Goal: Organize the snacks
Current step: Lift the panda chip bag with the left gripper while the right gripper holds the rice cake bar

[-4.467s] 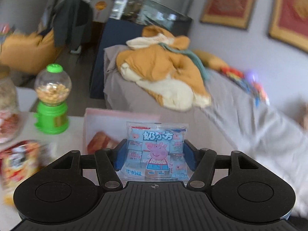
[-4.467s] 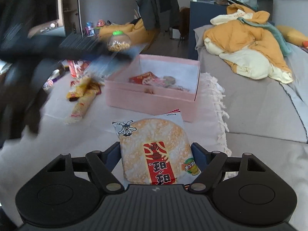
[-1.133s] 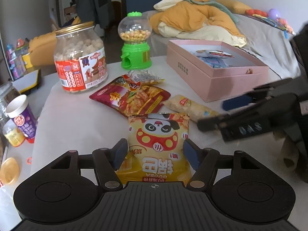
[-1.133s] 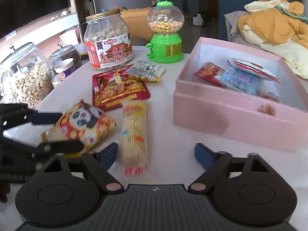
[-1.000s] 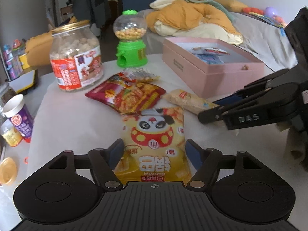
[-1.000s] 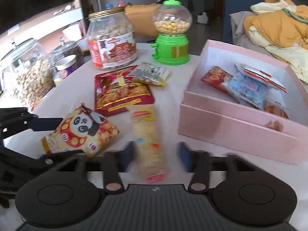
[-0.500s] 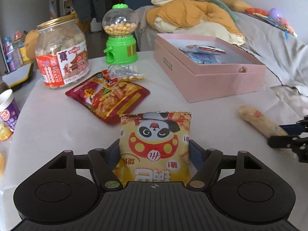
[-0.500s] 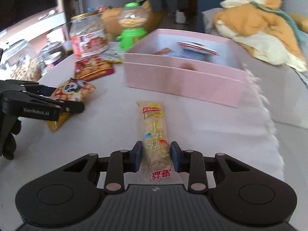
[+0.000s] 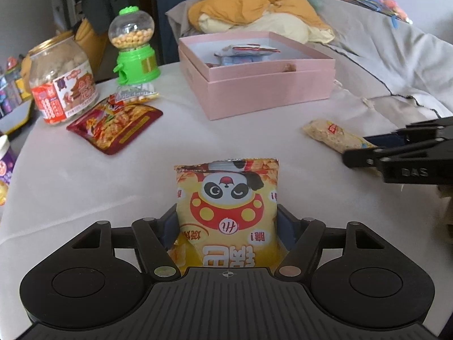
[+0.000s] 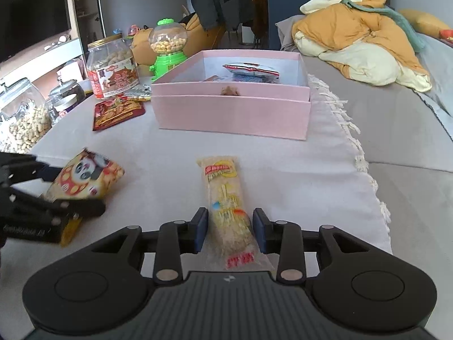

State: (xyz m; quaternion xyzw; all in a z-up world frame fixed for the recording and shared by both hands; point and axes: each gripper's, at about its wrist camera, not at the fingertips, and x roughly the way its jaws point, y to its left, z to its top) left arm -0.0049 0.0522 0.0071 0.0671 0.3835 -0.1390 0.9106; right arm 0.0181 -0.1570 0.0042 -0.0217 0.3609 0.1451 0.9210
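Your left gripper pinches the panda snack bag just above the table. The long rice bar sits between your right gripper's pads, which just opened a little. It could slip before reaching the pink box.

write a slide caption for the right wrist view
Right gripper straddles a long clear-wrapped rice cracker stick, jaws just loosened, before the open pink cardboard box.
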